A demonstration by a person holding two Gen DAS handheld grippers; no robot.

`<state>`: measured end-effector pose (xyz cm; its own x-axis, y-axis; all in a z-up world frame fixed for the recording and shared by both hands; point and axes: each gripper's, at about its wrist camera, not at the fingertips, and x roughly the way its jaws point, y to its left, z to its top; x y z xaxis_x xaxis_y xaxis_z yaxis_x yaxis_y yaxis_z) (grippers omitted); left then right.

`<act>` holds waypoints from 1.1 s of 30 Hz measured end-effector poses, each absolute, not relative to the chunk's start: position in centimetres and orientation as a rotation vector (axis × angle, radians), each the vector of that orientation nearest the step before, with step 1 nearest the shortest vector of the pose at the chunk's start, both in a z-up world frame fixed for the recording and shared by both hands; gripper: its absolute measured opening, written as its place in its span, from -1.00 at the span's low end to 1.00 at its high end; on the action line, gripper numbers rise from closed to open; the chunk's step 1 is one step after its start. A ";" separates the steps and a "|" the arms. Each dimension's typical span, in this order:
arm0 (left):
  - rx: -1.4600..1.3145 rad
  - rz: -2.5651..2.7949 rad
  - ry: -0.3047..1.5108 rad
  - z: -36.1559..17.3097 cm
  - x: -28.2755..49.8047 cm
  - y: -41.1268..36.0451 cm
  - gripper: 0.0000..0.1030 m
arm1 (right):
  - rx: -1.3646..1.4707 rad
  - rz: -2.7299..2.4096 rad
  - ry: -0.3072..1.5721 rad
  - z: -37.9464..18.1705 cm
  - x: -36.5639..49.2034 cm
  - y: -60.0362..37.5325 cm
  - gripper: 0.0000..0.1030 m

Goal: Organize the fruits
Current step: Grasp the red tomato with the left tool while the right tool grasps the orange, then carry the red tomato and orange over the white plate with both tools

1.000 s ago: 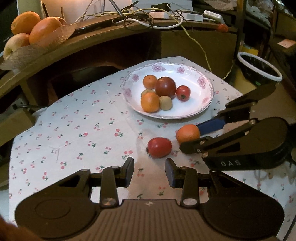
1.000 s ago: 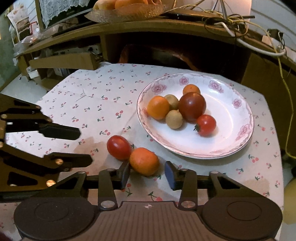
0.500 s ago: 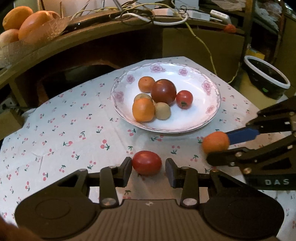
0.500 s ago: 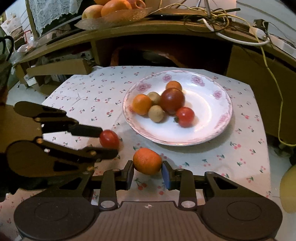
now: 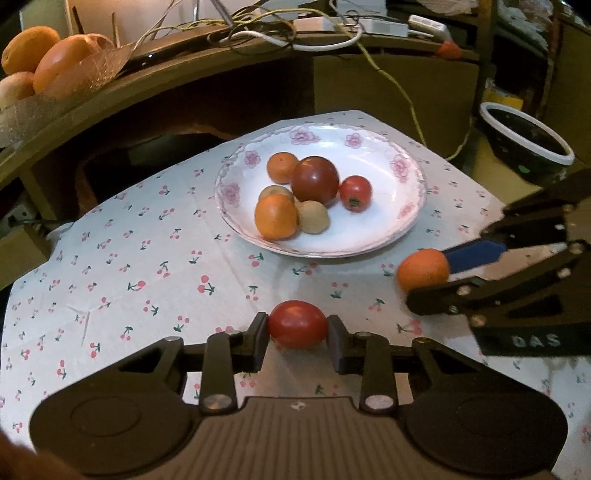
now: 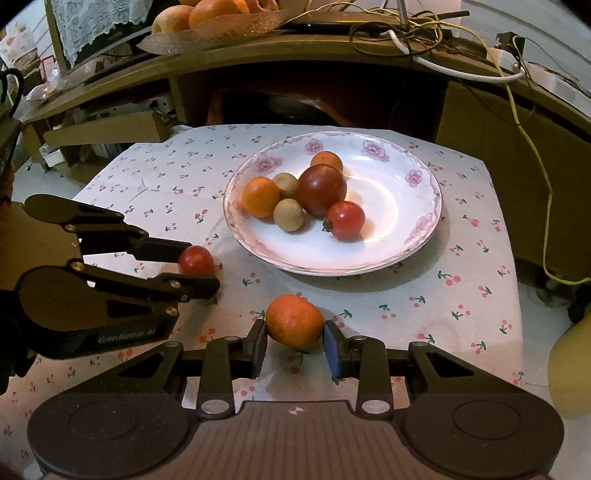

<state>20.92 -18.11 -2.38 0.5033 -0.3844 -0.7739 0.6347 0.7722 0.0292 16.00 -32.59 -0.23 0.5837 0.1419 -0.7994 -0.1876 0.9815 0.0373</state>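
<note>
My left gripper is shut on a red tomato, held just above the cherry-print tablecloth. My right gripper is shut on an orange tangerine. Each gripper shows in the other's view: the right one with the tangerine, the left one with the tomato. Ahead, a white floral plate holds two tangerines, a large dark tomato, a small red tomato and two small brown fruits.
A wooden shelf runs behind the table, with a glass dish of oranges and tangled cables. A dark white-rimmed bowl sits lower right of the table. The table edge drops off at right.
Both grippers went from open around the fruits on the cloth to shut on them. The left took the tomato, the right the tangerine, and both have lifted slightly.
</note>
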 end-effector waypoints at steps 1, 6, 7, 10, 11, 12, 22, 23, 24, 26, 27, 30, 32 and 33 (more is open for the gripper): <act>0.334 -0.640 0.844 -2.3 20.7 -18.0 -0.26 | -0.056 0.194 0.927 -0.2 16.0 -32.5 -0.37; 0.379 -0.669 0.850 -2.6 19.6 -18.1 -0.26 | -0.068 0.195 0.943 -0.6 16.1 -32.3 -0.36; 0.390 -0.668 0.850 -2.7 19.6 -18.2 -0.25 | -0.074 0.194 0.942 -0.7 16.1 -32.2 -0.36; 0.400 -0.668 0.847 -2.9 19.6 -18.3 -0.25 | -0.094 0.193 0.934 -0.7 16.2 -31.9 -0.34; 0.400 -0.669 0.846 -2.9 19.6 -18.3 -0.25 | -0.095 0.193 0.934 -0.8 16.2 -31.8 -0.31; 0.401 -0.668 0.844 -2.9 19.6 -18.3 -0.25 | -0.099 0.192 0.936 -0.8 16.3 -31.8 -0.30; 0.408 -0.661 0.833 -2.9 19.5 -18.5 -0.25 | -0.124 0.194 0.939 -1.1 16.2 -31.5 -0.27; 0.411 -0.660 0.835 -2.9 19.5 -18.6 -0.25 | -0.129 0.193 0.939 -1.1 16.2 -31.5 -0.28; 0.412 -0.660 0.838 -2.9 19.5 -18.6 -0.26 | -0.134 0.192 0.940 -1.1 16.2 -31.4 -0.30; 0.404 -0.662 0.843 -2.8 19.5 -18.6 -0.26 | -0.140 0.188 0.940 -1.0 16.2 -31.3 -0.34; 0.398 -0.664 0.843 -2.7 19.6 -18.5 -0.26 | -0.134 0.187 0.942 -1.0 16.3 -31.4 -0.35; 0.385 -0.656 0.830 -2.3 19.8 -18.5 -0.26 | -0.113 0.192 0.947 -0.8 16.3 -31.5 -0.36; 0.370 -0.650 0.820 -1.9 20.0 -18.4 -0.26 | -0.109 0.197 0.938 -0.5 16.2 -31.5 -0.37; 0.362 -0.647 0.813 -1.6 20.2 -18.5 -0.26 | -0.105 0.200 0.931 -0.2 16.1 -31.5 -0.37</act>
